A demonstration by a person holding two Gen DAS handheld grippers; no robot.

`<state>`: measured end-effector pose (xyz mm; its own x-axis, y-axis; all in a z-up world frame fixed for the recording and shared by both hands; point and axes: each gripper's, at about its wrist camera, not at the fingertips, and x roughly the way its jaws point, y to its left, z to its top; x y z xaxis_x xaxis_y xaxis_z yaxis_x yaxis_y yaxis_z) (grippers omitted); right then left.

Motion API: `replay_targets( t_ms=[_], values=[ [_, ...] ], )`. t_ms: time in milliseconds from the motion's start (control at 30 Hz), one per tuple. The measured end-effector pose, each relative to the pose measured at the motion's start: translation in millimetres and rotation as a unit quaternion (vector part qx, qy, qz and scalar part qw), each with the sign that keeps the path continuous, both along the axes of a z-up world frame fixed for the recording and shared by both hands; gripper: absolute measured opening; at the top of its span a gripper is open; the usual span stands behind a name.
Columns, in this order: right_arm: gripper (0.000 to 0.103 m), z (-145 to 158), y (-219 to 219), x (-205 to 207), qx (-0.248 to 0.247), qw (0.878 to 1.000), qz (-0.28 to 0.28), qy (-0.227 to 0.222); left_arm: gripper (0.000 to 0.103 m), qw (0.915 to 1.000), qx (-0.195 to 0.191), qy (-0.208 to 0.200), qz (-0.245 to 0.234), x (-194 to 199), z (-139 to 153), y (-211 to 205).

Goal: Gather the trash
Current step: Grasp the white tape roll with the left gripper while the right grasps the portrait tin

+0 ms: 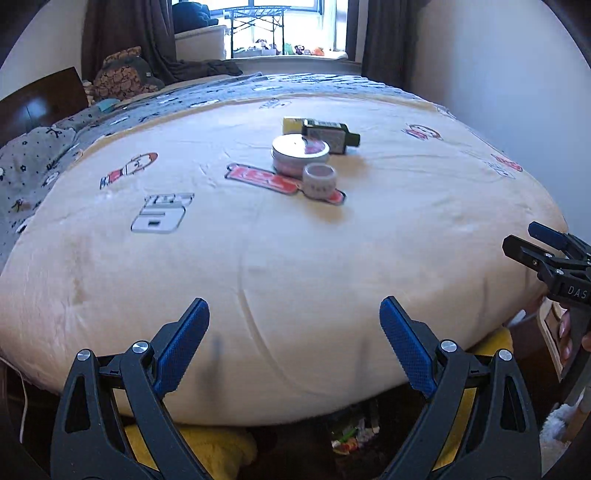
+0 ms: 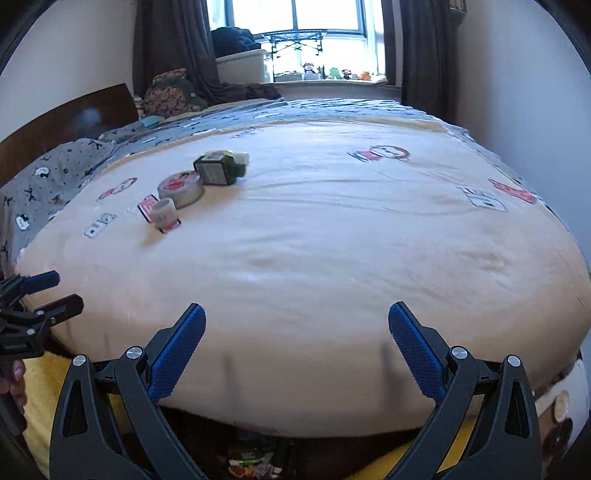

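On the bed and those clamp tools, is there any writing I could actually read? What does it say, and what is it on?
"DAS": white letters on the body of the right gripper, cut off at the picture's edge.
Dark green bottle: label print too small to read.
Round tin and small jar: markings blurred.
Blanket: red and grey printed patches, not legible.

Cream blanket (image 1: 277,258) covered in red and grey cartoon prints, next to a grey sheet (image 1: 33,155) with little black-and-white doodles. Dark green bottle (image 1: 328,134), yellow box (image 1: 291,124), silver tin (image 1: 300,153) with a reddish lid picture. Blue gripper pads (image 1: 184,343), dark brown curtains (image 1: 122,33).
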<state>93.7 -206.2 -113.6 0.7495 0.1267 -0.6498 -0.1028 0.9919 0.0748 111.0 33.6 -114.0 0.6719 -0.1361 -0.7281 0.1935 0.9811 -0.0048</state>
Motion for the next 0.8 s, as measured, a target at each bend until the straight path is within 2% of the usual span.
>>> replay_targets(
  t_ms=[167, 267, 400, 500, 567, 700, 800],
  values=[
    [0.099, 6.7, 18.6, 38.6, 0.005, 1.000, 0.014, 0.010, 0.088, 0.9998, -0.021, 0.001, 0.004, 39.6, 0.2, 4.3],
    [0.099, 11.1, 24.6, 60.0, 0.000, 1.000, 0.008, 0.011, 0.088, 0.9998, -0.020, -0.006, -0.004, 62.5, -1.1, -2.2],
    [0.099, 16.1, 26.3, 88.6, 0.007, 1.000, -0.003, 0.011, 0.082, 0.9995, -0.020, -0.007, -0.022, 95.5, -6.4, -18.1],
    [0.099, 13.7, 28.4, 108.7, 0.017, 1.000, -0.003, 0.021, 0.073, 0.9992, -0.012, -0.006, -0.038, 116.6, -10.9, -32.0],
    [0.099, 11.4, 32.0, 118.5, 0.010, 1.000, -0.003, 0.025, 0.063, 0.9989, -0.010, 0.005, -0.045, 129.5, -17.0, -38.1],
    [0.099, 5.6, 39.3, 135.0, 0.010, 0.999, 0.001, 0.033, 0.031, 0.9987, 0.005, 0.009, -0.049, 138.9, -22.9, -39.7],
    [0.099, 1.7, 46.9, 141.5, 0.016, 0.999, 0.006, 0.039, 0.031, 0.9989, 0.004, 0.010, -0.046, 133.3, -16.5, -27.8]
  ],
)
